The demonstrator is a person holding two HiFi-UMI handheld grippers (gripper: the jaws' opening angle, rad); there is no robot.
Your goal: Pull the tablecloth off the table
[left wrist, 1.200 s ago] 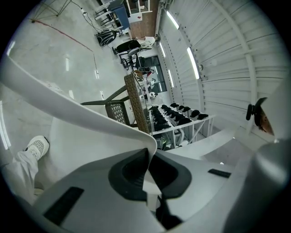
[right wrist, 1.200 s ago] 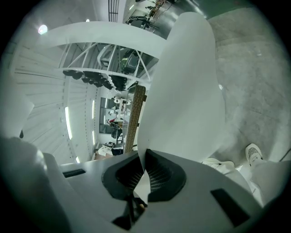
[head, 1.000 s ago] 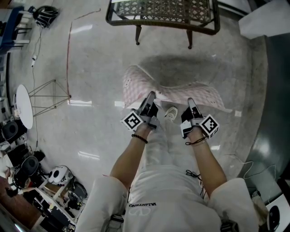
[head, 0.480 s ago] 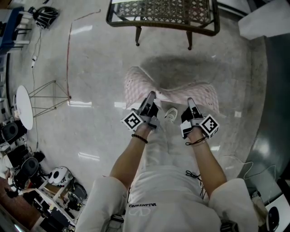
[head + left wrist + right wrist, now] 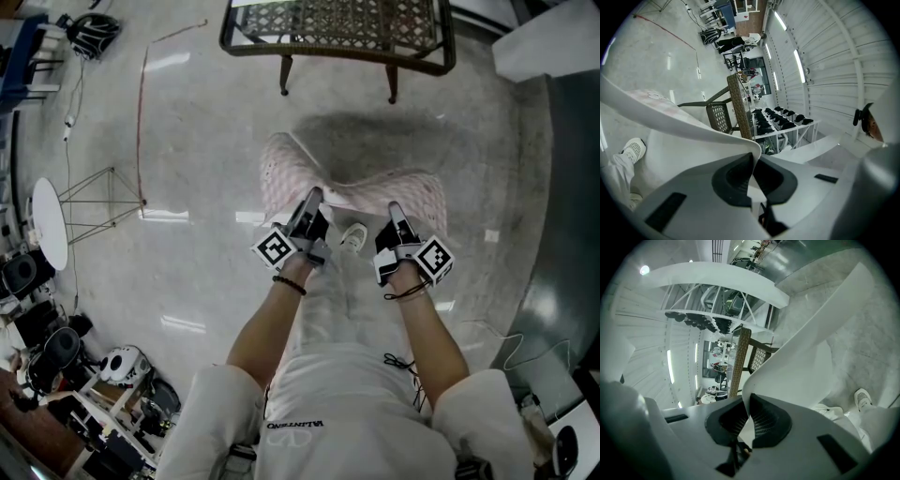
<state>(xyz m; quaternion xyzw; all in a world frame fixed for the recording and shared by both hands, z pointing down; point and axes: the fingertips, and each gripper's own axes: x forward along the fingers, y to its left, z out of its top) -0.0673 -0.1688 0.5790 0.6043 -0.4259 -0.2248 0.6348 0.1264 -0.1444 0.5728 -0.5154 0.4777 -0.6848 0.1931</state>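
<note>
Since the left gripper and right gripper each clamp just a thin hem of the pink tablecloth mid-frame, a jerk could slip it free.

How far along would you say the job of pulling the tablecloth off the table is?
Done: the tablecloth is fully clear of the wicker table, whose top looks bare. In hand: the left gripper and right gripper are each shut on its near edge, holding it up. Left: apparently nothing but setting it aside.
</note>
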